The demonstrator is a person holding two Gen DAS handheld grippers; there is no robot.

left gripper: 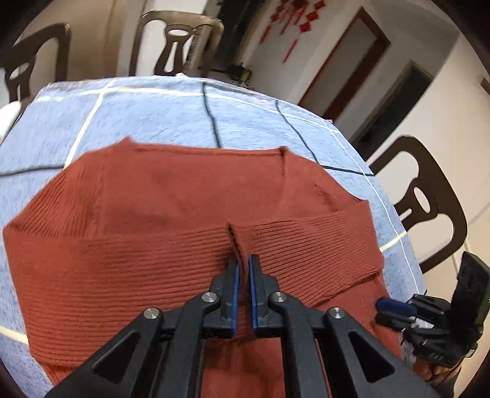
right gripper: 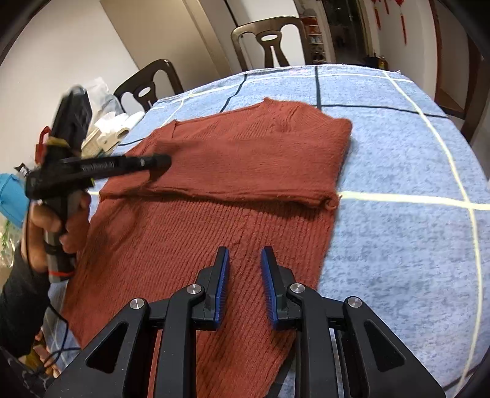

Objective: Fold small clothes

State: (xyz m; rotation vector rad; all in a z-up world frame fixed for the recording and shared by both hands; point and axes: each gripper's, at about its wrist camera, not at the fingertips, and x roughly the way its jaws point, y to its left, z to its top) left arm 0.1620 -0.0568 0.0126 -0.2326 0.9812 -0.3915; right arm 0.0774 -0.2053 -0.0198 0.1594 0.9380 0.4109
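Rust-red ribbed knit sweater [left gripper: 171, 214] spread flat on a round table under a blue terry cloth with white and dark grid lines [left gripper: 147, 116]; one sleeve folded across the body as a band running from 9 o'clock to 3 o'clock in the left wrist view. Left gripper [left gripper: 243, 266], black with blue pads, pinched together on a raised ridge of that folded sleeve, knit standing up between the pads. Right gripper [right gripper: 244, 260] poised over the sweater's lower body, at 6 o'clock in its own view; blue pads [right gripper: 269, 275] parted, nothing between them. Hand [right gripper: 52, 226] wrapped around the left gripper's handle at 9 o'clock. Dark wooden chairs [right gripper: 269, 39] at 12 o'clock beyond the table. Red hanging ornaments [left gripper: 294, 21] on the wall at 1 o'clock.
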